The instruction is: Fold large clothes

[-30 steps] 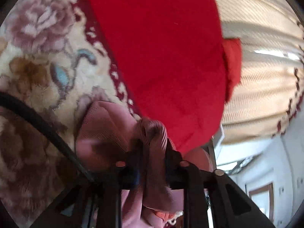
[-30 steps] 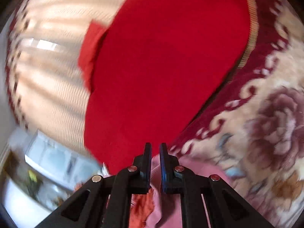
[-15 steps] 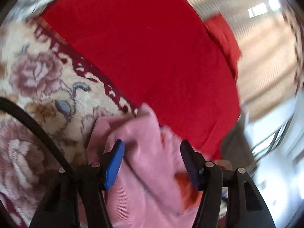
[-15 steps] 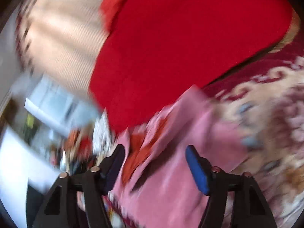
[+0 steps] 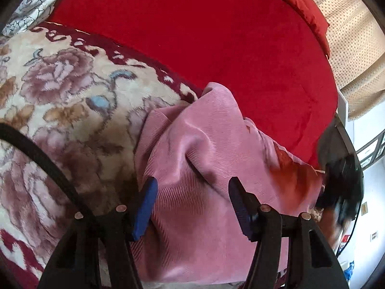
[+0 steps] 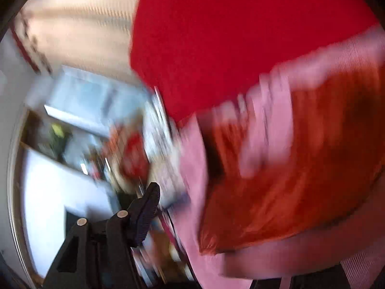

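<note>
Releasing: both grippers, left [image 5: 191, 207] & right [image 6: 192, 214], now spread vs pinched before, pink garment [image 5: 204, 149] lying loose btwn/ahead of fingers, fold step likely done.

left tongs [image 5: 192, 207] agape, right tongs [image 6: 204, 216] blurred, agape

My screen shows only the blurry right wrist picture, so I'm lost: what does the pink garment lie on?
Observer: The pink ribbed garment lies partly on a floral blanket, partly on a red cover.
Operator: Is the other tool holding it?
Observer: No. The fingers of the left gripper stand apart, not pinching the cloth between them.
Operator: Anything else nearby?
Observer: A red pillow at the cover's far edge.
</note>
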A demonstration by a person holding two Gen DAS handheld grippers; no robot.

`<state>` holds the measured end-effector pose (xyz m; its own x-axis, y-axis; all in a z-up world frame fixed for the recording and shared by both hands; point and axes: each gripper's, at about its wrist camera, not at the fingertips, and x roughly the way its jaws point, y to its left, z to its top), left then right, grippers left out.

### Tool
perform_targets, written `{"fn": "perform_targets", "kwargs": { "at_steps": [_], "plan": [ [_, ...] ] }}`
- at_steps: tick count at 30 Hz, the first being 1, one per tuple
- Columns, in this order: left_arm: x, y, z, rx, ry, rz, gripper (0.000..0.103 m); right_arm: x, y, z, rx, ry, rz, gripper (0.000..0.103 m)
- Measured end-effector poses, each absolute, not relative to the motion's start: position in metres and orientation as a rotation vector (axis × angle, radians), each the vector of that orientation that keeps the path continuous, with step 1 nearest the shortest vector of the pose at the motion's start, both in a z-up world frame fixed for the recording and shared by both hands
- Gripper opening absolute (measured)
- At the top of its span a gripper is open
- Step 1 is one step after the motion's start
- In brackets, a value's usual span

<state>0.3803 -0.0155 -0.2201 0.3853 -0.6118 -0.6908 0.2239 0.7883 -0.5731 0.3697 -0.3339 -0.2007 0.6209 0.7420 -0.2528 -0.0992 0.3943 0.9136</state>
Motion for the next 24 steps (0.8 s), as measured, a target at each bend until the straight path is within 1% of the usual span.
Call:
{"fn": "perform_targets", "kwargs": {
  "at_steps": [1,2,4,5,7,10,11,12,13,15,17,18,19,20,21,23,24],
  "plan": [
    [0.381,-0.013,-0.220,-0.429,1.038,-0.542,0.062,0.377,-0.344,-0.198,1.090,0.666,0.583,0.067],
    [0.381,-0.012,-0.218,-0.434,1.023,-0.528,0.062,0.376,-0.363,-0.189,1.123,0.543,0.493,0.067],
    [0.379,-0.009,-0.212,-0.418,0.977,-0.484,0.062,0.365,-0.392,-0.178,1.128,0.358,0.322,0.068],
    [0.378,-0.010,-0.209,-0.402,0.960,-0.475,0.062,0.360,-0.403,-0.178,1.142,0.336,0.302,0.068],
    [0.376,-0.016,-0.203,-0.398,0.930,-0.496,0.062,0.348,-0.416,-0.180,1.153,0.362,0.277,0.068],
    [0.371,-0.027,-0.193,-0.397,0.865,-0.531,0.062,0.319,-0.417,-0.182,1.037,0.421,0.216,0.069],
    [0.372,-0.030,-0.192,-0.386,0.843,-0.531,0.064,0.310,-0.417,-0.183,0.980,0.455,0.186,0.068],
    [0.369,-0.034,-0.190,-0.362,0.820,-0.524,0.069,0.300,-0.416,-0.183,0.934,0.479,0.171,0.068],
    [0.369,-0.039,-0.190,-0.313,0.808,-0.488,0.071,0.293,-0.412,-0.183,0.891,0.502,0.157,0.067],
    [0.377,-0.044,-0.199,-0.241,0.847,-0.389,0.071,0.280,-0.406,-0.180,0.808,0.551,0.114,0.066],
    [0.390,-0.045,-0.220,-0.163,0.944,-0.251,0.071,0.268,-0.393,-0.178,0.705,0.590,0.084,0.058],
    [0.396,-0.044,-0.230,-0.146,0.991,-0.201,0.071,0.263,-0.390,-0.182,0.665,0.614,0.075,0.051],
    [0.401,-0.040,-0.240,-0.165,1.021,-0.189,0.071,0.265,-0.382,-0.189,0.610,0.678,0.054,0.045],
    [0.402,-0.039,-0.242,-0.180,1.016,-0.190,0.073,0.266,-0.379,-0.198,0.587,0.731,0.036,0.043],
    [0.402,-0.037,-0.241,-0.186,1.011,-0.190,0.073,0.268,-0.378,-0.211,0.579,0.786,0.015,0.039],
    [0.401,-0.037,-0.237,-0.176,1.002,-0.180,0.073,0.270,-0.380,-0.243,0.620,0.920,-0.010,0.028],
    [0.399,-0.036,-0.235,-0.168,0.991,-0.156,0.073,0.265,-0.385,-0.249,0.654,0.918,-0.013,0.022]
  ]
}}
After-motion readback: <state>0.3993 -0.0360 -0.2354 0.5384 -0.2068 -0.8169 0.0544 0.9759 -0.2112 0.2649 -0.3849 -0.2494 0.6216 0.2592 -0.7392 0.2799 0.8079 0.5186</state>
